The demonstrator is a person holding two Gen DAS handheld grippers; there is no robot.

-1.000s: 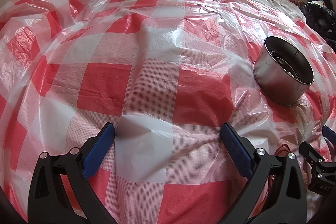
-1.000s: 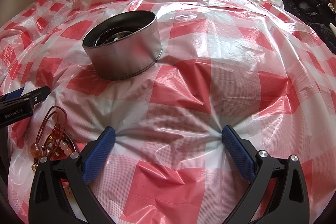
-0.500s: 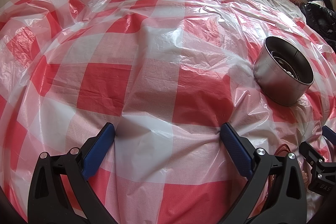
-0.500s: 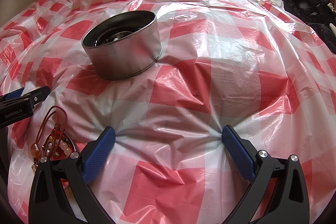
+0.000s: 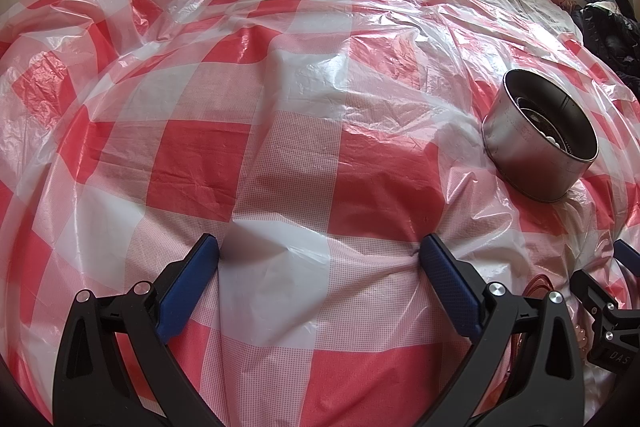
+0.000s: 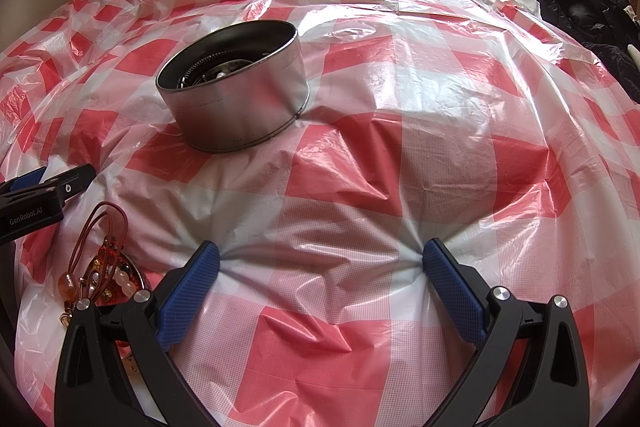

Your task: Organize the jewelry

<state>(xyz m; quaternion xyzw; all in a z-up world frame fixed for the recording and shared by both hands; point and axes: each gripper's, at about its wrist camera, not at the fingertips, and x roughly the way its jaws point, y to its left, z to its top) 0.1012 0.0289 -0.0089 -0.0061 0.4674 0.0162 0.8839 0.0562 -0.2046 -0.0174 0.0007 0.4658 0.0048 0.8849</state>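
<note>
Tin [image 6: 236,95] on the sheet [image 6: 400,147], jewelry [image 6: 100,267] before it (leftward).

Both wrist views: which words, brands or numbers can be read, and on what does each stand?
"GenRobot.AI": white print on the left gripper body, right wrist view.
"DAS": cut off at the edge, on the right gripper body, left wrist view.
Tin, cloth, jewelry: no text.

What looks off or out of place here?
A tangle of jewelry lies loose on the sheet, between the two grippers, outside the tin that already holds pieces. The tin leans on the soft, wrinkled surface. Nothing looks broken.
</note>
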